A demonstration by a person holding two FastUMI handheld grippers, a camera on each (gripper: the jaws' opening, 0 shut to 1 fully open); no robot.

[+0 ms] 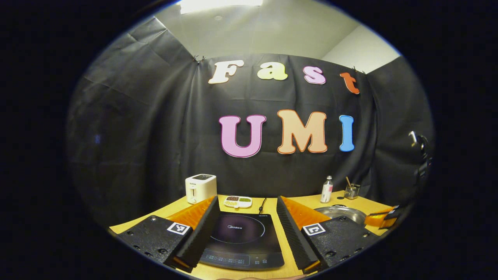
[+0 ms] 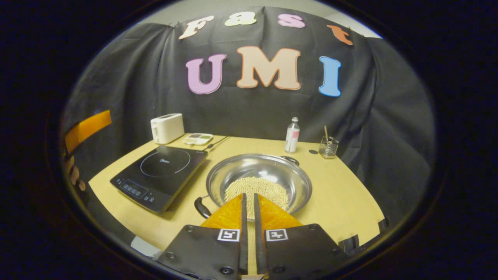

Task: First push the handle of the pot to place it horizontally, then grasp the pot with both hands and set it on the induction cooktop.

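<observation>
Right gripper point(image 2: 249, 200) fingers nearly together, clamping nothing, above pot point(image 2: 258, 182) rim; we note left gripper point(image 1: 245, 217) spread wide over induction cooktop point(image 1: 243, 241) marked "Midea"; toaster point(image 1: 200, 188) beyond.

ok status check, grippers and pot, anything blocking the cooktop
Left gripper open above the induction cooktop. Right gripper nearly shut, holding nothing, above the pot. Pot on the table beside the cooktop, handles untouched. Cooktop surface bare.

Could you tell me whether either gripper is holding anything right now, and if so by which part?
Nothing is held. The left gripper is open above the induction cooktop; the right gripper is nearly closed, empty, over the pot.
</observation>
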